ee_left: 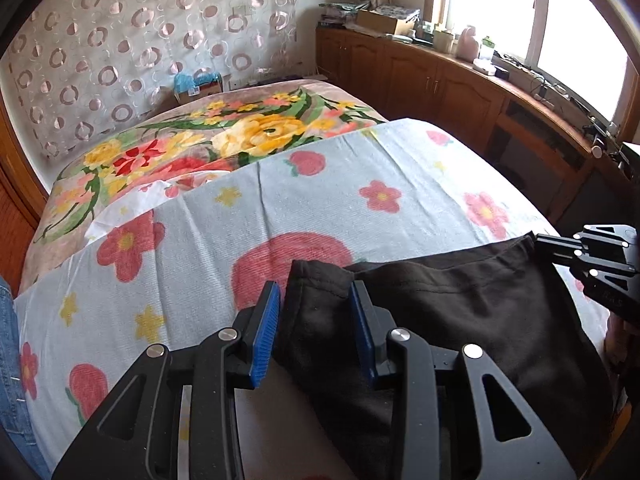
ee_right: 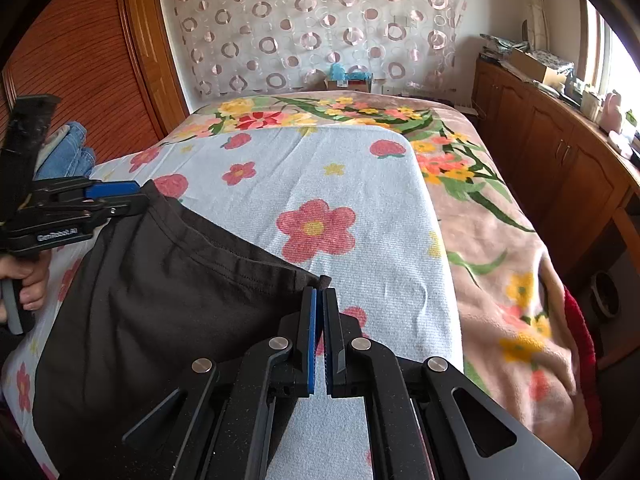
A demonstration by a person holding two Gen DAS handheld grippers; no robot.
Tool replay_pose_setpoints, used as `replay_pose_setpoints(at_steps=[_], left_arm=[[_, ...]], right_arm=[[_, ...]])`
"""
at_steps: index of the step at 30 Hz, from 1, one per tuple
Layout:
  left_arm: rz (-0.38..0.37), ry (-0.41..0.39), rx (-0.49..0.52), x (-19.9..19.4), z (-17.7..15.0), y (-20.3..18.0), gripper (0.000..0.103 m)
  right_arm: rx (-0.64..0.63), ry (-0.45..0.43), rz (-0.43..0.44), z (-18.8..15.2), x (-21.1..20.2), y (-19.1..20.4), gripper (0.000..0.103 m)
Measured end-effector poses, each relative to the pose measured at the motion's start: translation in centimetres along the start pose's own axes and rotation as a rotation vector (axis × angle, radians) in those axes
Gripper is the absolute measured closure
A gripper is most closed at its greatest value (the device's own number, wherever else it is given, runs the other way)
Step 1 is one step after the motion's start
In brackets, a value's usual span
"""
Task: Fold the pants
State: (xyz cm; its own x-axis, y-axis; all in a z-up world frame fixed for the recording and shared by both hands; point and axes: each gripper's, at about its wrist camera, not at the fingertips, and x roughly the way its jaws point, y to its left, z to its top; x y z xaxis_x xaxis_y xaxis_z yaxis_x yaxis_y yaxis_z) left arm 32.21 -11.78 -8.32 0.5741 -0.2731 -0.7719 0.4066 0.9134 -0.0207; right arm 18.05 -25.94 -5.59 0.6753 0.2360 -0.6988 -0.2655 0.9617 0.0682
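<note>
Blue-padded left claw [ee_left: 314,292] closest to the lens in the left wrist view, partly closed and clamped on a bunched corner of the black pants [ee_left: 460,312]. Right claw [ee_right: 320,292] closest in the other view, pads together, pinching the opposite corner of the same edge at the very tips.

Seen only from the right wrist: a hand [ee_right: 32,284] wrapped round the left claw's handle at far left, and that claw side-on with the cloth corner drawn up to it. Seen only from the left wrist: a bright window [ee_left: 580,32] at upper right, and the right claw's tip at the pants' far corner.

Counted: two claws, one pair of black pants, one pale blue towel [ee_left: 200,220] with red flowers, one floral blanket [ee_left: 240,132] beneath it on the bed, one pair of blue jeans [ee_right: 68,152] at the left edge, one circle-patterned curtain [ee_right: 320,20] behind, one row of wooden cupboards [ee_right: 560,160] at right.

Pants spread on the towel at the near end of the bed, stitched edge stretched left to right between the two claws, long axis running from that edge back toward the person.
</note>
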Motion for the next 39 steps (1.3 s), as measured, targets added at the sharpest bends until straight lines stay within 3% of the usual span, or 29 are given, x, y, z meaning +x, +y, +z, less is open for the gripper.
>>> replay_pose_setpoints(at_steps=[3, 5, 11, 14, 21, 25, 27, 29, 32, 35, 38, 39], left_arm=[[-0.006, -0.011, 0.014, 0.0, -0.3, -0.1, 0.076], [-0.01, -0.026, 0.029, -0.3, -0.4, -0.3, 0.093], [-0.017, -0.139, 0.006, -3.3, -0.1, 0.0, 0.095], [-0.008, -0.149, -0.005, -3.5, 0.1, 0.6, 0.095], [0.003, -0.117, -0.021, -2.6, -0.1, 1.2, 0.095], [0.029, -0.131, -0.003, -3.4, -0.3, 0.9, 0.086], [0.025, -0.139, -0.015, -4.1, -0.5, 1.0, 0.075], [0.002, -0.151, -0.024, -5.0, -0.8, 1.0, 0.051], [-0.033, -0.16, -0.025, -6.3, -1.5, 0.7, 0.042], [-0.065, -0.158, -0.019, -7.5, -2.4, 0.0, 0.023], [-0.058, -0.161, 0.017, -8.4, -3.4, -1.3, 0.022], [-0.054, -0.165, 0.021, -8.8, -3.8, -1.6, 0.022]], right_arm=[[-0.003, 0.0, -0.002, 0.0, 0.0, 0.1, 0.101], [-0.004, -0.002, -0.002, 0.0, -0.1, 0.1, 0.101], [-0.035, -0.086, -0.017, 0.4, -2.0, 0.6, 0.101], [-0.038, -0.116, -0.026, 0.8, -2.4, 1.0, 0.101], [-0.054, -0.02, -0.032, 0.7, 0.8, 1.2, 0.101], [-0.055, -0.017, -0.031, 0.9, 0.9, 1.3, 0.101], [-0.053, -0.026, -0.027, 1.3, 0.5, 1.2, 0.101], [-0.053, -0.043, -0.029, 1.4, -0.1, 1.3, 0.101], [-0.041, -0.056, -0.025, 1.0, -1.1, 1.4, 0.1], [-0.03, -0.074, -0.025, 0.2, -2.3, 1.5, 0.089], [-0.035, -0.079, -0.035, -0.8, -3.5, 1.9, 0.072], [-0.038, -0.083, -0.039, -1.1, -3.9, 2.0, 0.072]])
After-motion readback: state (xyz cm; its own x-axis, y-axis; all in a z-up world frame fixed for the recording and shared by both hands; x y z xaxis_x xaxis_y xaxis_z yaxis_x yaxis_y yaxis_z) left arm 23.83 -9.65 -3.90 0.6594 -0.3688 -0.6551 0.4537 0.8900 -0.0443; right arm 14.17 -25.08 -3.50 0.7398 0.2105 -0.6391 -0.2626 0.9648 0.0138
